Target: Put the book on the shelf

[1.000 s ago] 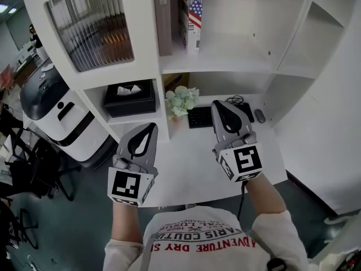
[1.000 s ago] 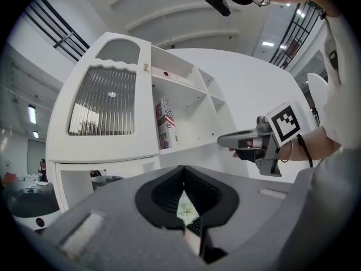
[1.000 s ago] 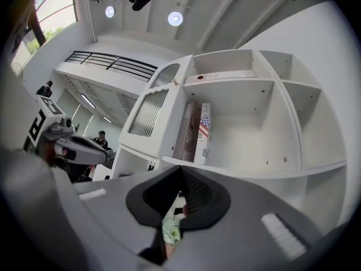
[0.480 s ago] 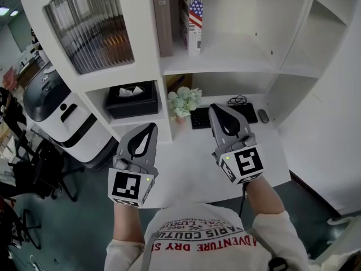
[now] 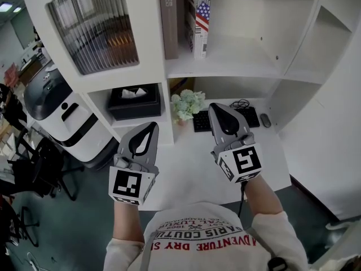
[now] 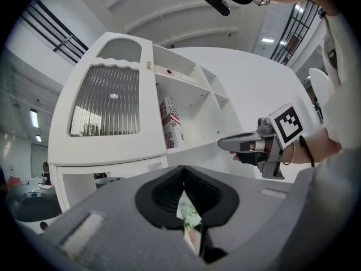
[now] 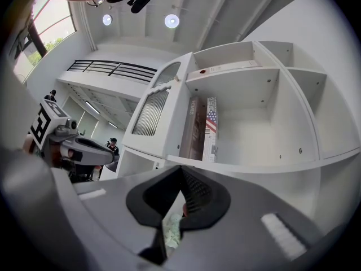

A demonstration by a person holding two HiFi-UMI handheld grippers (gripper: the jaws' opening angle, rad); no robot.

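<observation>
Down at the tongs, nothing's being held: the left tongs (image 5: 149,127) and right tongs (image 5: 218,107) are both pinched together, empty, side by side over the white bench (image 5: 181,171).

No book is on the bench as far as I can see. The only ones in view already stand upright on the shelf (image 5: 242,58), at its left end: a dark book (image 5: 169,16) right against a flag-cover book (image 5: 202,21).

My guess is they're stiff and fairly heavy, with smooth covers that could slip. So I'd pinch across both covers near the spine, low down, rather than by a corner.

Below, the flowers (image 5: 188,102) sit just ahead of the tongs, with a keyboard (image 5: 225,118) and mouse (image 5: 265,120) behind. A tissue box (image 5: 135,97) sits in the cubby to the left, under the ribbed glass door (image 5: 93,24). The flowers and the shelf's front edge look like the things to bump on the way up.
</observation>
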